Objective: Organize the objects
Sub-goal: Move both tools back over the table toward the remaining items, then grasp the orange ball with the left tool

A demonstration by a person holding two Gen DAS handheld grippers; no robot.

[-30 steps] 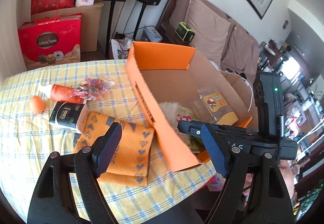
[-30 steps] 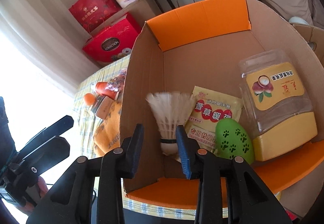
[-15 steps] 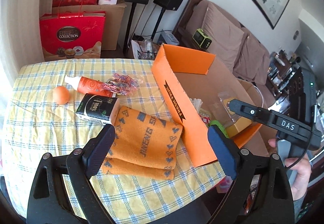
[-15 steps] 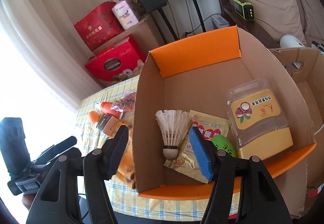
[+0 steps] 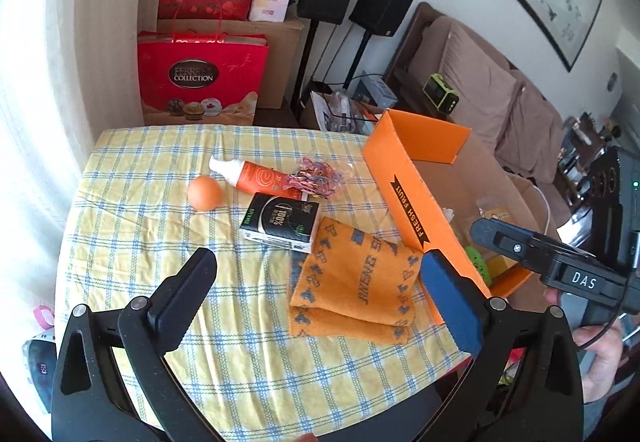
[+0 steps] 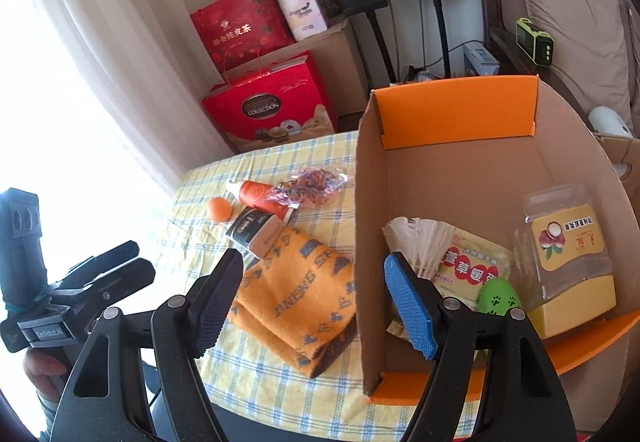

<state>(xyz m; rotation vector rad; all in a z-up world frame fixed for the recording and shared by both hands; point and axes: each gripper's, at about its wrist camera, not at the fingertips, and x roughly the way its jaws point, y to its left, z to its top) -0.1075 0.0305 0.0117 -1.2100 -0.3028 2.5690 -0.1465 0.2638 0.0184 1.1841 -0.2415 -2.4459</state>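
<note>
An orange cardboard box (image 5: 412, 198) (image 6: 370, 226) stands on the right of the checked table. Inside it lie a white shuttlecock (image 6: 416, 238), a yellow sachet (image 6: 476, 262), a green egg-shaped item (image 6: 498, 296) and a clear jar with a yellow lid (image 6: 572, 254). On the cloth lie a folded orange towel (image 5: 356, 282) (image 6: 296, 302), a black carton (image 5: 280, 222), an orange tube (image 5: 256, 176), an orange ball (image 5: 205, 193) and a bag of rubber bands (image 5: 316, 178). My left gripper (image 5: 320, 282) is open and empty above the table's near side. My right gripper (image 6: 312, 298) is open and empty, above the box's near left wall.
Red gift bags (image 5: 200, 82) and a brown carton stand behind the table, with two black speakers (image 5: 352, 2) on stands. A brown sofa (image 5: 480, 90) is at the right. The table's near edge (image 5: 280, 418) lies just under the left gripper.
My right gripper let go of the shuttlecock in the box, opened wide and drew back and up. My left gripper also pulled back and up, showing more of the table.
</note>
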